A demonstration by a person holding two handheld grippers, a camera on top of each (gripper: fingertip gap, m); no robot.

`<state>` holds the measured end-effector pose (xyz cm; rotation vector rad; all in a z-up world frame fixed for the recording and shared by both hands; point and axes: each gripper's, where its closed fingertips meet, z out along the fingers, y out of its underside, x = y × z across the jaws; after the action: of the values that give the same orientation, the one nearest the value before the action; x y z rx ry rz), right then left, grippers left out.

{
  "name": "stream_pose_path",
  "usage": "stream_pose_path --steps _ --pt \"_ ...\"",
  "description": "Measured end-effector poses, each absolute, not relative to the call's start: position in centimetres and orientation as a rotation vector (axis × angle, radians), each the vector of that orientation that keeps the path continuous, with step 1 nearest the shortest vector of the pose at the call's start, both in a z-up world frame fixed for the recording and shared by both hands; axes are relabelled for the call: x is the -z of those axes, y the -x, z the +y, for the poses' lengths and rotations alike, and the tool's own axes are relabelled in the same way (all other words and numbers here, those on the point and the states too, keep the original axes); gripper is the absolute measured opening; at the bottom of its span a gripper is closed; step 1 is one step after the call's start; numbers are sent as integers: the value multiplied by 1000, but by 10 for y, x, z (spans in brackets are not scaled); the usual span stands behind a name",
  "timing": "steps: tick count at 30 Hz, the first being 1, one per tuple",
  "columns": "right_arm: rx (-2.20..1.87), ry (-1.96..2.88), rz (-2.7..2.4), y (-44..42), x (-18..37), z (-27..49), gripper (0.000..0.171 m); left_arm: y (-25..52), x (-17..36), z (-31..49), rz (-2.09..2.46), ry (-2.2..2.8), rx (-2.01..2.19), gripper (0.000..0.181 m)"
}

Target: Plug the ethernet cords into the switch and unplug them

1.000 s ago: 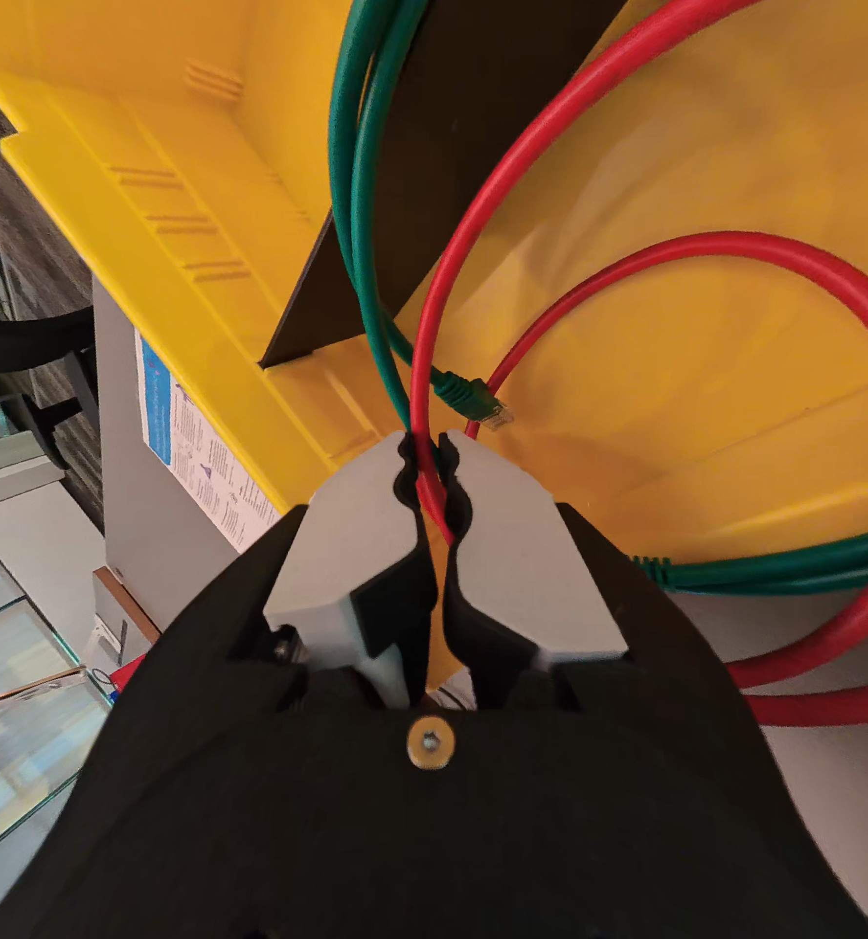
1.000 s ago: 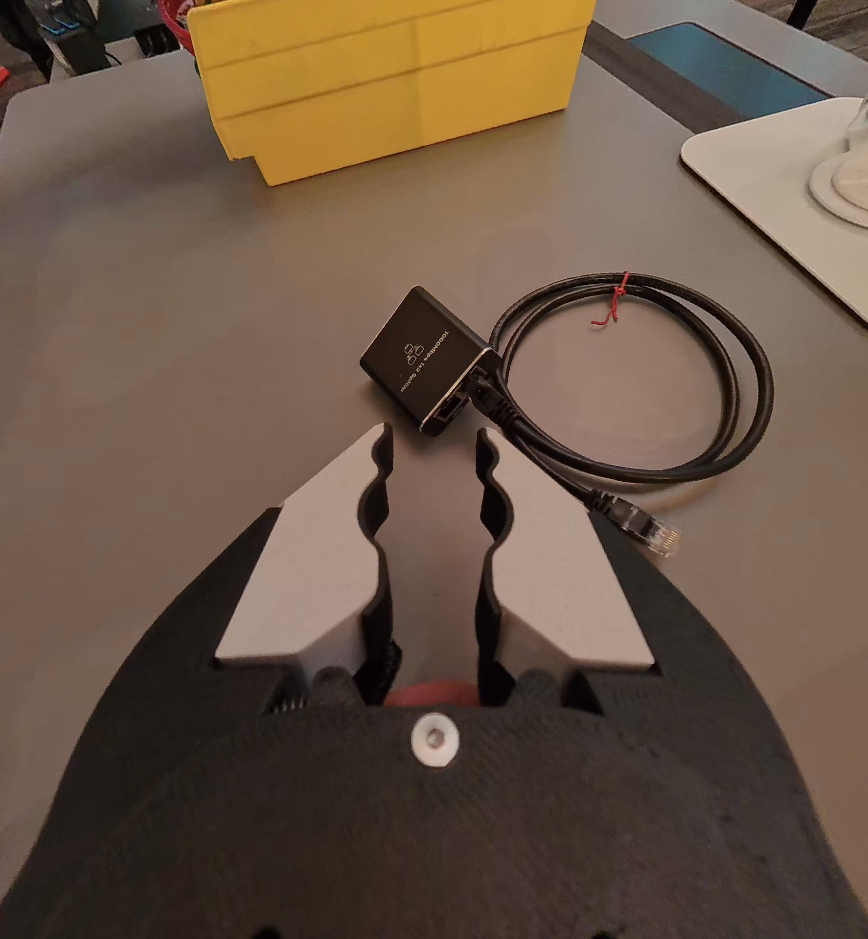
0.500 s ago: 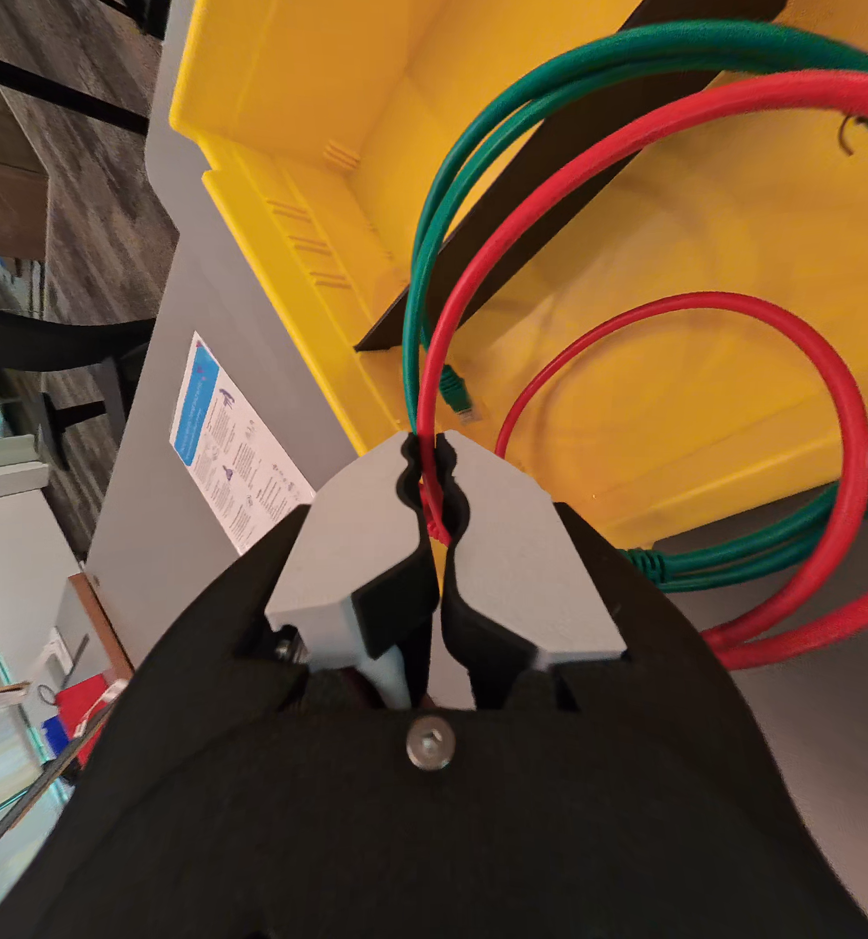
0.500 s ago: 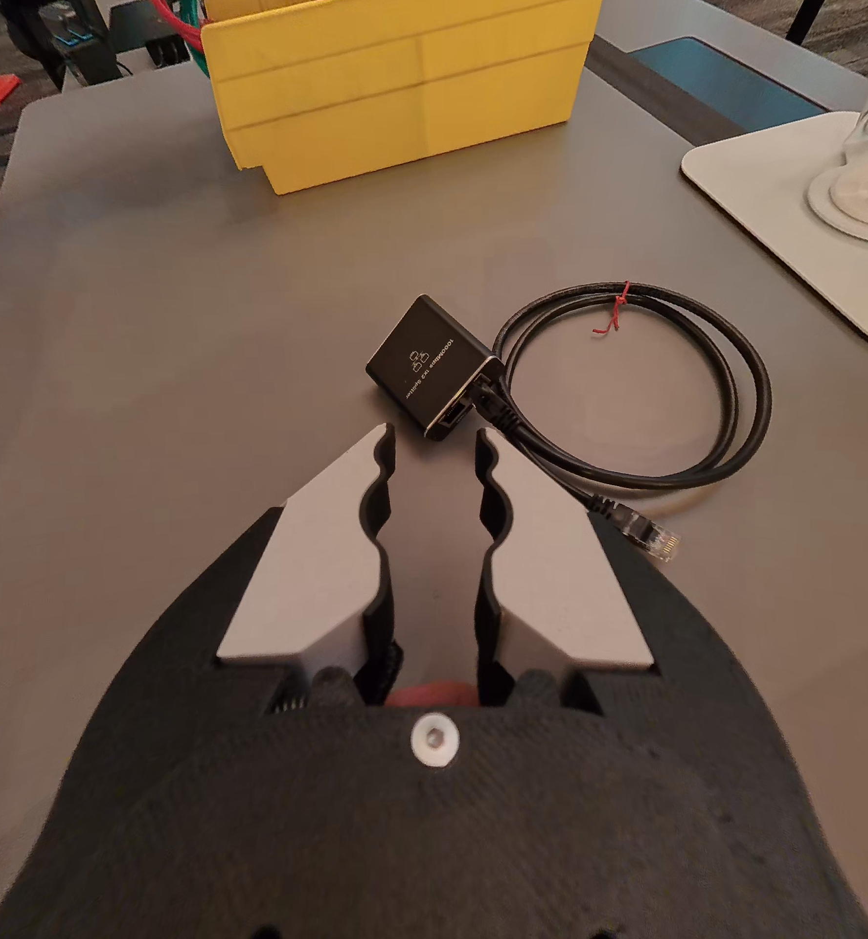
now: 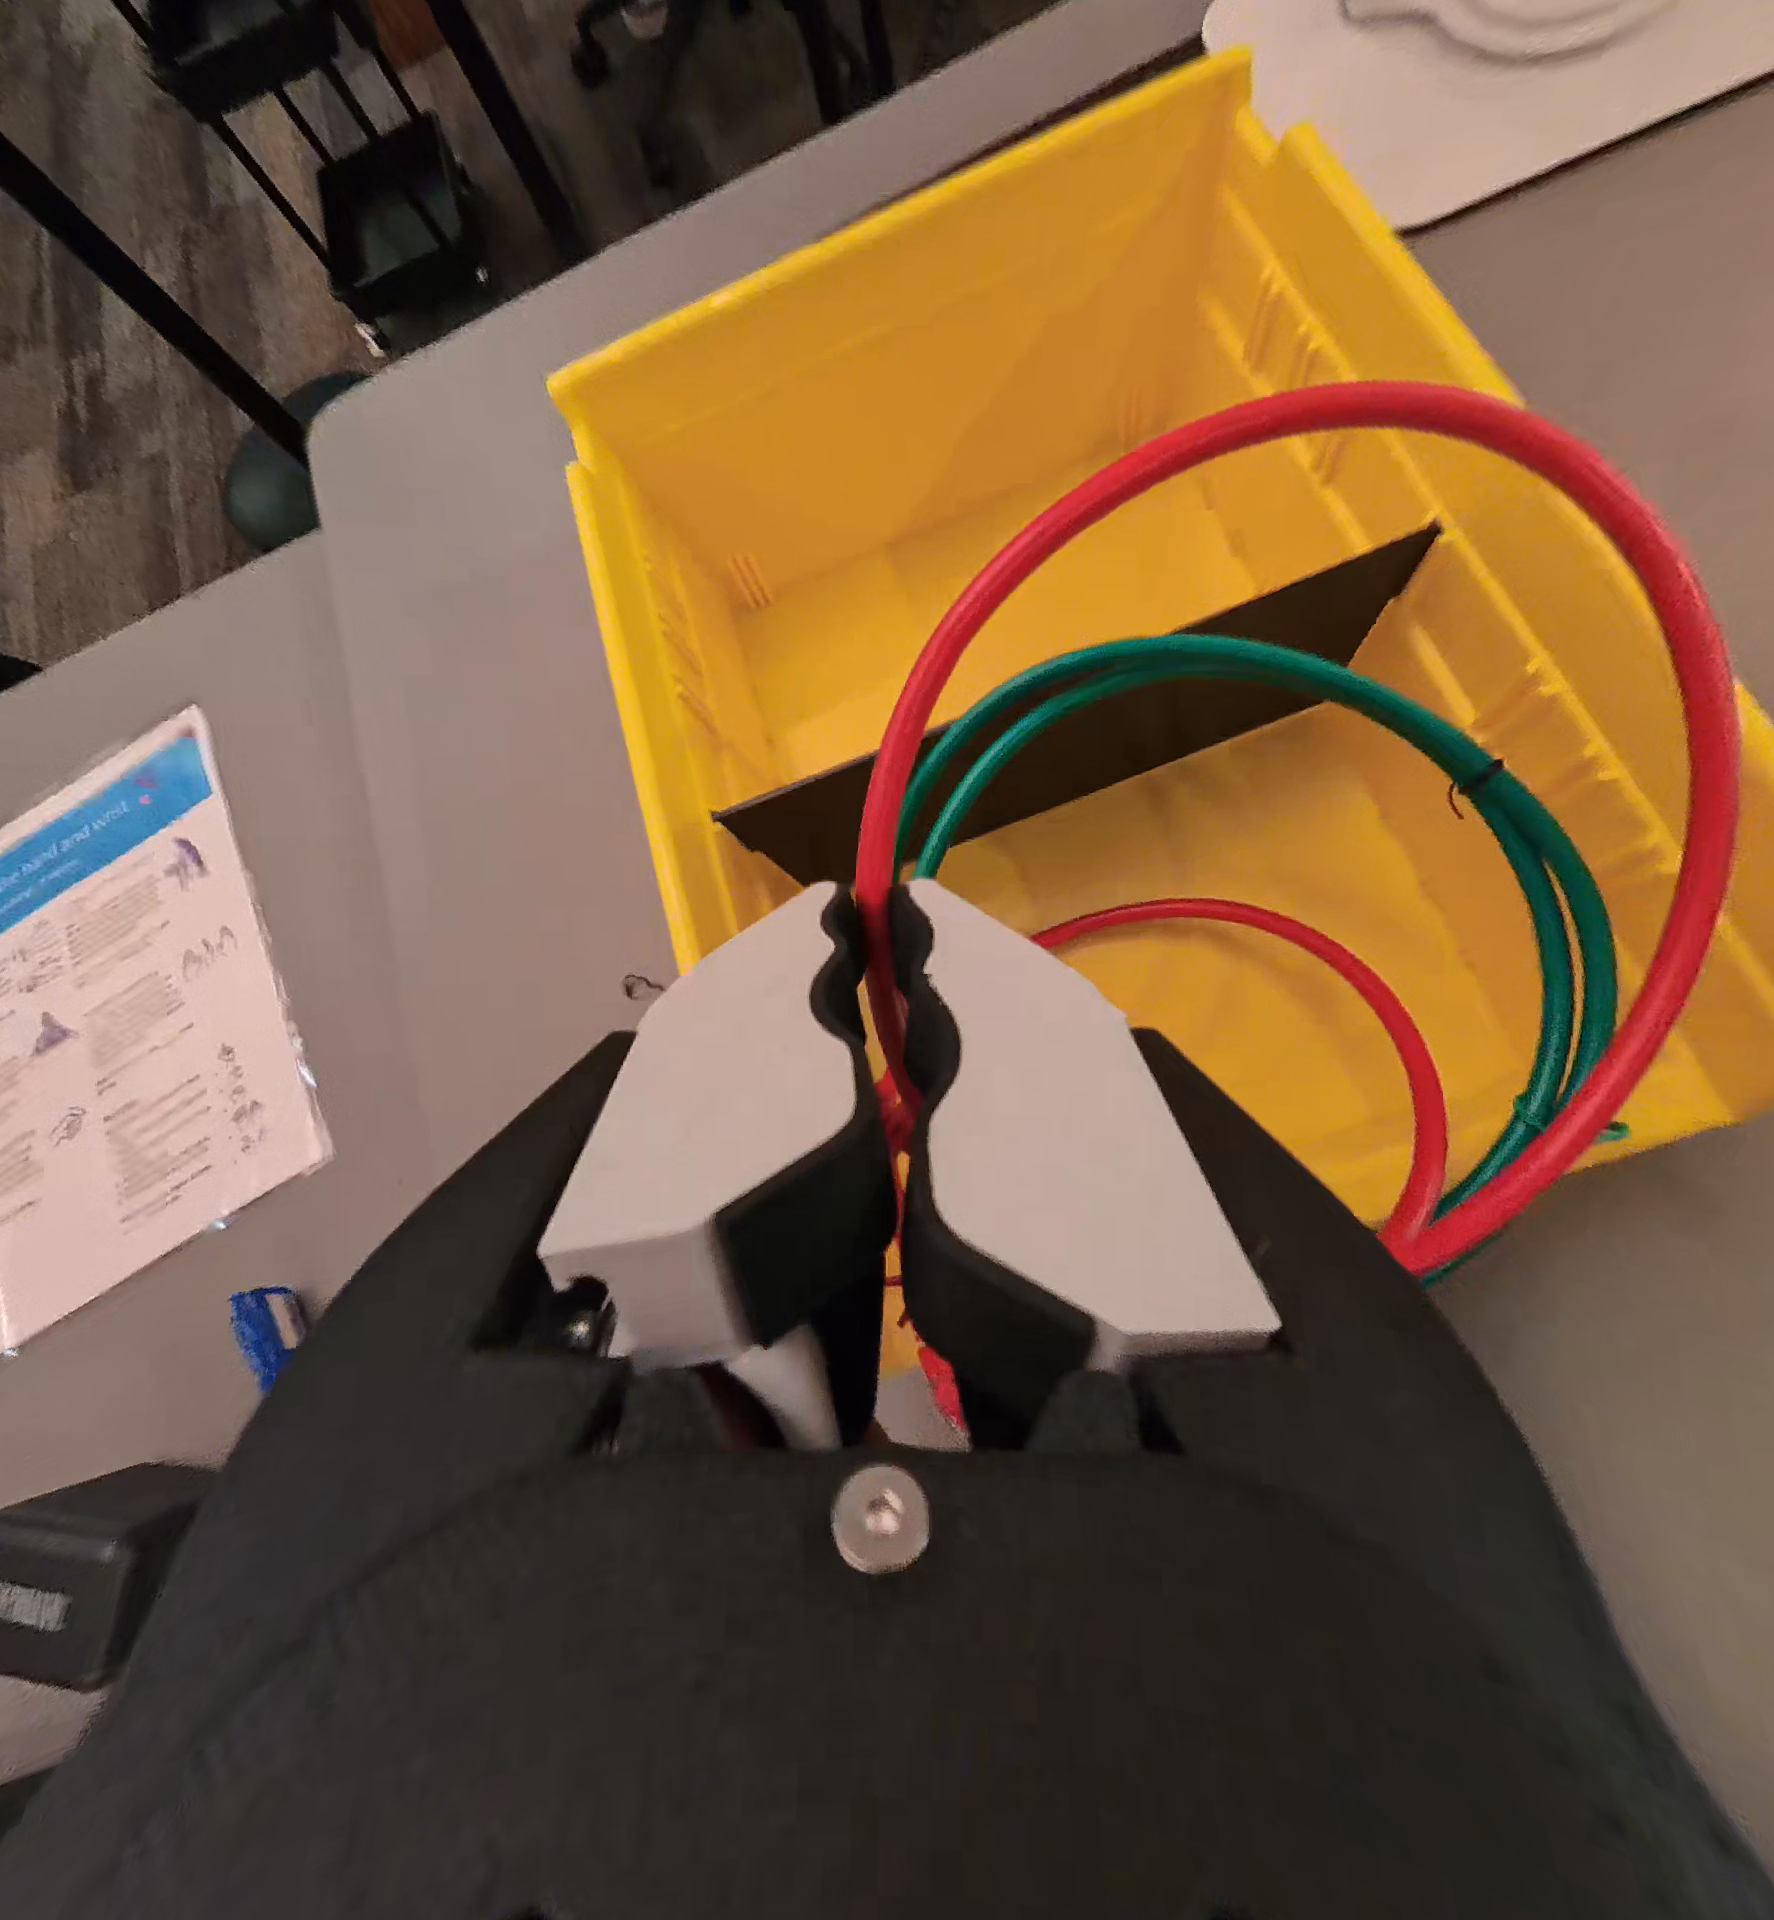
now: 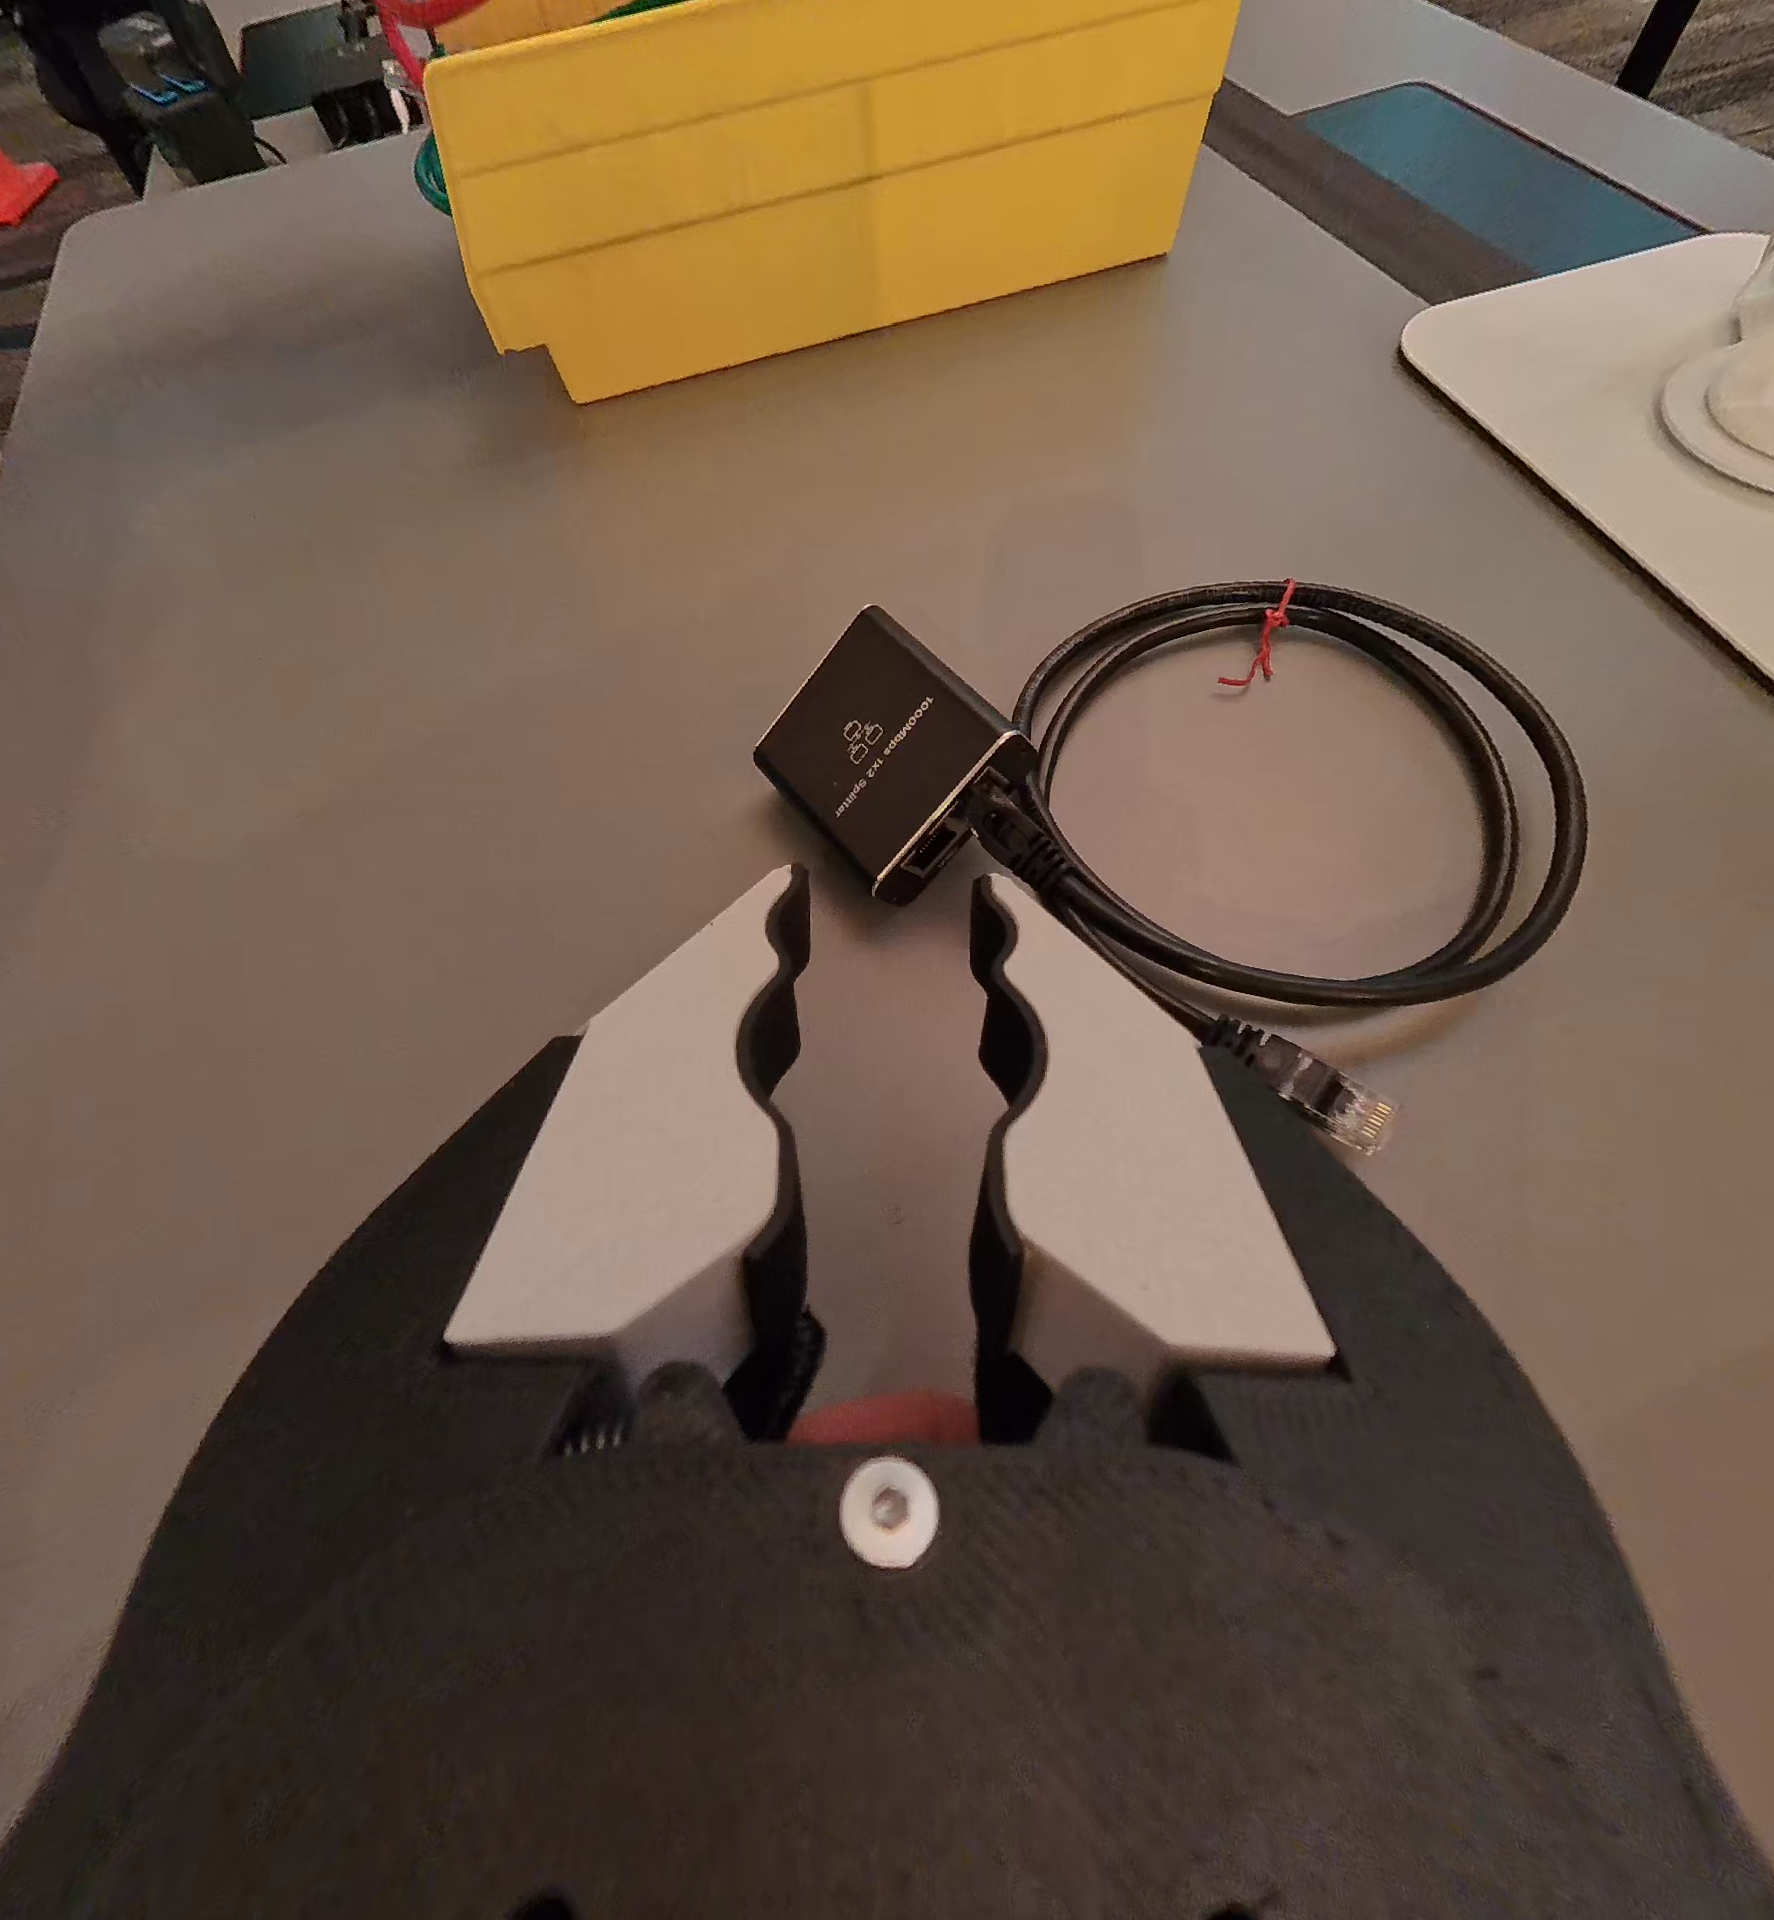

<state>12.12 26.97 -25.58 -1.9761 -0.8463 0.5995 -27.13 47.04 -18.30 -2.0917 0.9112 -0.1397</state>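
Pinched between the pressed-together fingers of the left tool [image 5: 878, 914], the red cord [image 5: 1683, 665] is now lifted clear of the yellow bin [image 5: 862, 343], the green cord [image 5: 1548, 831] dragged along, so it is judged ready for the switch [image 6: 888, 753], where the spread, empty right tool [image 6: 888, 883] waits.

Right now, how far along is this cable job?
Early. Done: one black cord is plugged into the switch, whose neighbouring port is empty. In hand: the left gripper clamps the red cord above the yellow bin. Left: plugging red and green, then unplugging. The right gripper is open.
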Motion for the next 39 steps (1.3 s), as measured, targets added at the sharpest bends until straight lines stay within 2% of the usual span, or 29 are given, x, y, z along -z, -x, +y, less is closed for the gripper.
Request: stream_pose_path --steps 1,6,11,20,24,29,33,39 --pt "-600 1975 -846 -121 256 270 29 270 175 472 900 2055 129 1" --pt "-589 1965 -842 -122 254 272 33 244 104 468 815 1848 197 1" --pt "-590 1878 -836 -119 234 271 42 172 42 440 844 1650 231 1" --pt "-618 1759 -879 -98 201 260 45 72 20 415 978 1512 169 2" --pt "-597 1758 -895 -100 201 258 45 98 33 440 927 1597 152 1" --pt "-617 1752 -865 -104 198 261 43 163 60 472 699 1755 333 1" --pt "-615 1762 -864 -104 201 261 43 222 77 482 629 1839 236 1" --pt "-627 1784 -878 -98 209 261 43 220 91 458 714 1914 477 1"
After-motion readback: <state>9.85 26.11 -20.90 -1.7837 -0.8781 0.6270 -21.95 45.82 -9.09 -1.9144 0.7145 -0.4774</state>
